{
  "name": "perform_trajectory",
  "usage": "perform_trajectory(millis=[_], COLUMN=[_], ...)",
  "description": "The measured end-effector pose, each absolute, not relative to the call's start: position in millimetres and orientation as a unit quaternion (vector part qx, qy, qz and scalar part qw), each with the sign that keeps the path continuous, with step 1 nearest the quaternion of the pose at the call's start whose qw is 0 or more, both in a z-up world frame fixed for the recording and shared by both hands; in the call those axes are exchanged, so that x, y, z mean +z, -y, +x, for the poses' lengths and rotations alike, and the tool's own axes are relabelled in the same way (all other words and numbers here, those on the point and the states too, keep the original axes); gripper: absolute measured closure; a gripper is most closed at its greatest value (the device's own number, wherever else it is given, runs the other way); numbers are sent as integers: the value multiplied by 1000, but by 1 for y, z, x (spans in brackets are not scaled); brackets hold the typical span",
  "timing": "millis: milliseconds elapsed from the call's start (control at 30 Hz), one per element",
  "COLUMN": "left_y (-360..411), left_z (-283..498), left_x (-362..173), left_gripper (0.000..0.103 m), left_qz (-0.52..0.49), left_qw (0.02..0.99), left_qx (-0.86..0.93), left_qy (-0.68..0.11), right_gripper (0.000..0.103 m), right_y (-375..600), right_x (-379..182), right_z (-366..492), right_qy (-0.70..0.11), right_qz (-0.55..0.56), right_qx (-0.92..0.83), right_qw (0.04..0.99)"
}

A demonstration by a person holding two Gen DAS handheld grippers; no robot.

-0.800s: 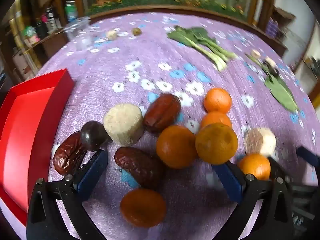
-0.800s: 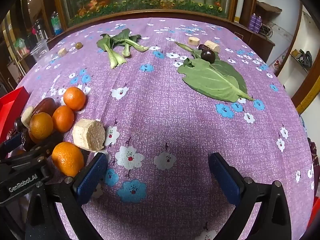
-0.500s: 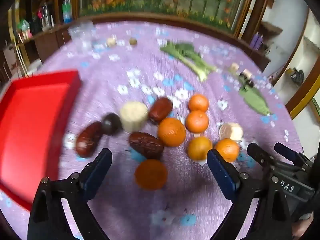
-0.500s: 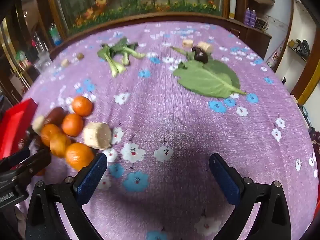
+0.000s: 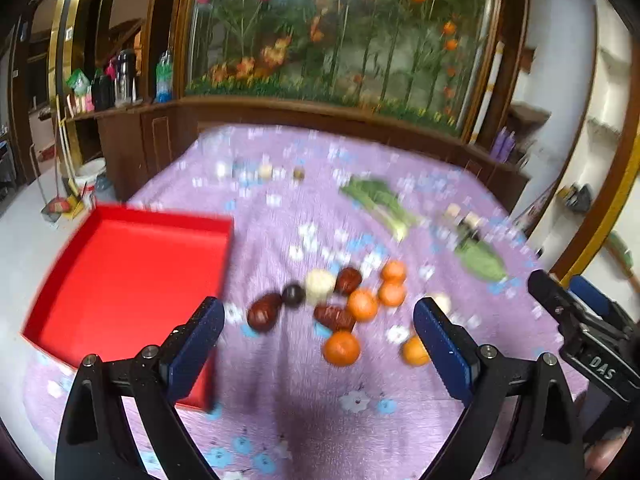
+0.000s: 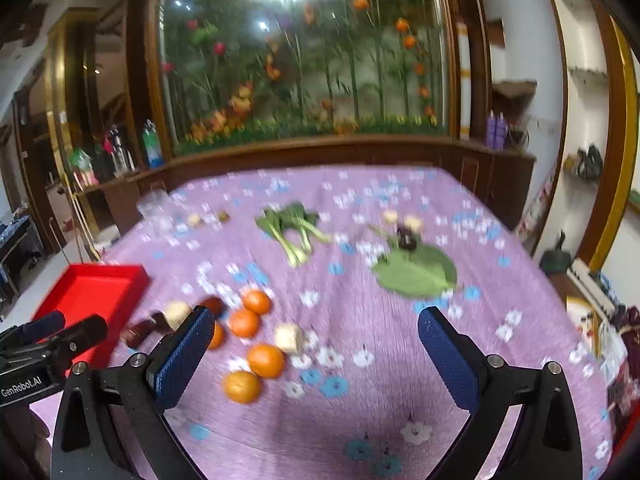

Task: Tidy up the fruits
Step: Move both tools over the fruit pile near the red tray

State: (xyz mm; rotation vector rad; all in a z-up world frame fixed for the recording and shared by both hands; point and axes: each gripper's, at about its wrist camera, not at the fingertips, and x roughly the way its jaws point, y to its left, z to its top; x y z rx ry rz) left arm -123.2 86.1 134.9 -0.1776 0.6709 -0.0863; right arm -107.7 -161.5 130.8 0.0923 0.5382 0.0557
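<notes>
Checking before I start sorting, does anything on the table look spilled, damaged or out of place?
Nothing looks spilled or broken, though both views are blurred. The oranges and dark fruits lie loose on the cloth beside the empty red tray. Both tongs are open and hold nothing.

My table [image 6: 400, 380] wears a purple flowered cloth. On it, at the left edge, lies a red tray [image 5: 120, 276]; just right of it a cluster of oranges [image 6: 265, 360] and dark dates [image 5: 262, 312]; farther off, leafy greens [image 6: 294, 228] and a broad leaf [image 6: 416, 272].
</notes>
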Motion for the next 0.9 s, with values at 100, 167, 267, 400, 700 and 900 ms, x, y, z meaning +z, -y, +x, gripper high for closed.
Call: perform_trajectory(millis=[100, 167, 267, 400, 700, 900], left_y=[-106, -118, -131, -137, -121, -101], left_z=[-146, -164, -180, -193, -122, -83], left_x=[191, 232, 284, 326, 205, 100], left_gripper=[8, 7, 7, 6, 5, 18], left_qz=[-94, -86, -75, -46, -96, -129], left_qw=[960, 974, 985, 994, 955, 908], left_qx=[-43, -38, -35, -13, -71, -99], left_qy=[-259, -207, -149, -98, -272, -387], right_gripper=[0, 0, 0, 0, 8, 34], right_y=[155, 148, 143, 139, 130, 134], right_x=[167, 205, 253, 303, 162, 57], right_z=[-119, -126, -132, -130, -66, -55], right_qy=[-235, -198, -153, -117, -349, -452], right_qz=[28, 3, -14, -2, 77, 94], right_qx=[42, 41, 43, 68, 169, 170], right_qw=[971, 979, 987, 991, 919, 871])
